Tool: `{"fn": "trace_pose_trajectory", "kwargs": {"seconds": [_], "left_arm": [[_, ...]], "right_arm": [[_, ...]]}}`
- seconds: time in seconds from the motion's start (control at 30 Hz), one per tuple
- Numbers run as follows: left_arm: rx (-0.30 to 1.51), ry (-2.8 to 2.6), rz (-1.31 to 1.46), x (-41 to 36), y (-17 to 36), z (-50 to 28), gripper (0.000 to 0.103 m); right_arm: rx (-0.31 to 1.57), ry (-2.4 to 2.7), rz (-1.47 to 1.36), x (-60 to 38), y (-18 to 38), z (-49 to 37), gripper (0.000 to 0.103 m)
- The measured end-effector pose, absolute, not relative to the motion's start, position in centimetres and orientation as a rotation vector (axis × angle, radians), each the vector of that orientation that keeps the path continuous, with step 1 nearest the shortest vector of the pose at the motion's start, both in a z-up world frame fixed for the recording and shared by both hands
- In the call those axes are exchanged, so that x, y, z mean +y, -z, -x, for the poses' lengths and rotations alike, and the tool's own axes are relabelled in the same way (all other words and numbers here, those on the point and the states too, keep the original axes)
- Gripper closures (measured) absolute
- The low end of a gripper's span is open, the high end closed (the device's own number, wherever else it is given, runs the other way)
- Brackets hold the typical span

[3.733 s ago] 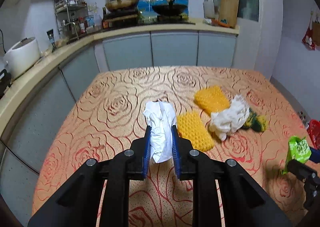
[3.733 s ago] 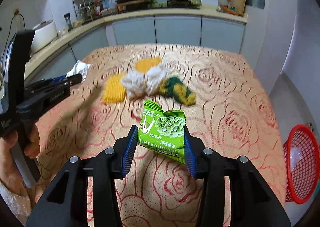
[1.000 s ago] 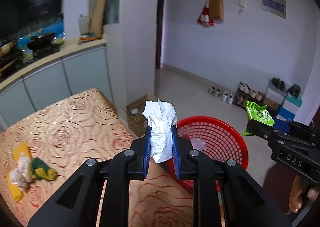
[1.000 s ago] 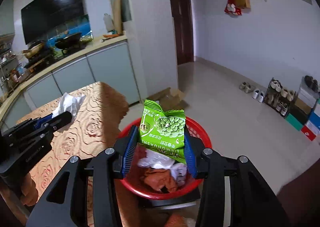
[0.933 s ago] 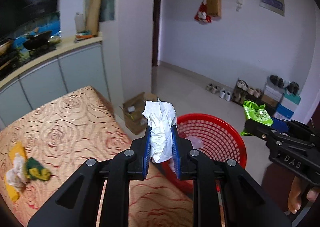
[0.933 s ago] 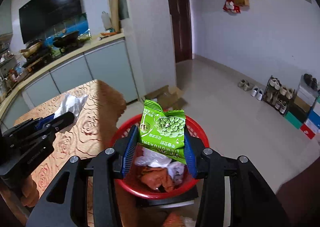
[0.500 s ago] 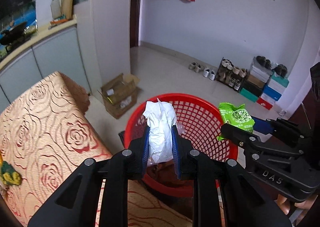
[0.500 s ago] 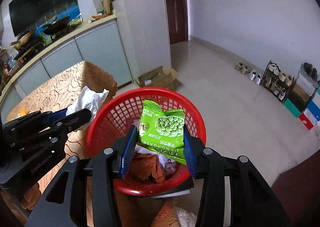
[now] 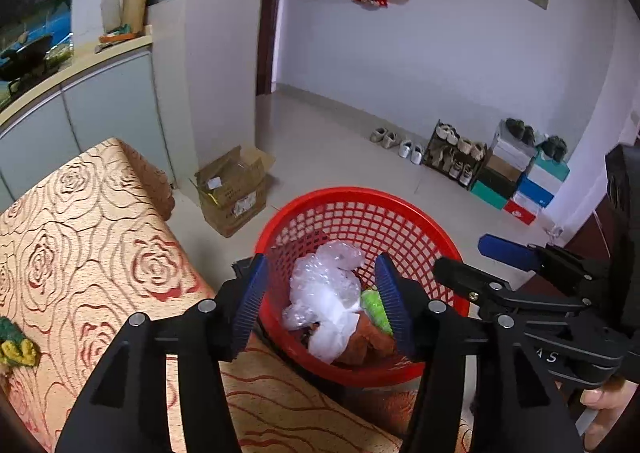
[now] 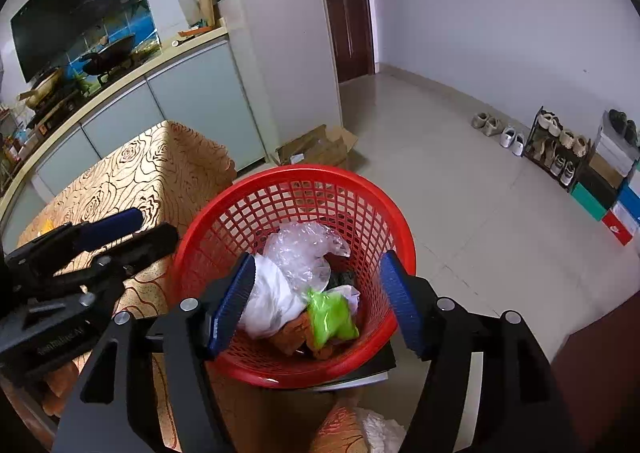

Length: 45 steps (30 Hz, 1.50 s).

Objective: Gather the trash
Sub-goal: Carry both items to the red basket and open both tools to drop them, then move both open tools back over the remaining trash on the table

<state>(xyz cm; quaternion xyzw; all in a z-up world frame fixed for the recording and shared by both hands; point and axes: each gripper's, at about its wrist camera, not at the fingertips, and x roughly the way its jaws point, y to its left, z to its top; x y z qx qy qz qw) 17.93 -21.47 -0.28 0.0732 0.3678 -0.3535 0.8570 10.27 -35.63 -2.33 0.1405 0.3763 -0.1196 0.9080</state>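
- While both pairs of jaws are swinging open above the red basket (image 10: 297, 367), nothing sits between them: the left gripper (image 9: 319, 309) and the right gripper (image 10: 316, 301) each frame only the basket's contents, so this looks like the release step of a drop.
- Just below the right gripper, the green snack packet (image 10: 330, 319) shows blurred over the heap, perhaps not settled; the white tissue (image 10: 269, 303) lies beside it against the basket's near-left wall.
- Behind these, crumpled clear plastic (image 10: 306, 249) and brownish scraps fill the basket, which stands on the floor touching the table's edge.
- Next, I judge, both hands must turn toward the rose-patterned table (image 9: 92, 237), where a green-and-yellow scrap (image 9: 16, 341) waits at the far left edge of the left view.
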Motion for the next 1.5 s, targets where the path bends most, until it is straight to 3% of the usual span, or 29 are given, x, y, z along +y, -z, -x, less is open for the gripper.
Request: {"fn": "trace_pose_trajectory", "kwargs": {"seconds": [0.37,0.87,1.2,1.5], "left_arm": [[0.691,0.568,-0.083,-15.0,-2.4,-17.7,0.048],[0.603,0.206,-0.028,-2.4,-5.1,-16.0,0.031],[0.649,-0.117,0.031,9.9,-3.2,-14.9,0.030],[0.760,-0.191,0.095,15.7,-0.1,-16.2,0.030]], "right_arm": [[0.714,0.250,-0.259,-33.5,0.2,-9.2,0.040],[0.680,0.080,-0.157,-25.4,-2.2,-11.3,0.040],[0.686,-0.062,-0.094,-19.0,-2.8,-13.0,0.040],[0.691,-0.153,-0.043,-14.5,-3.3,-14.1,0.040]]}}
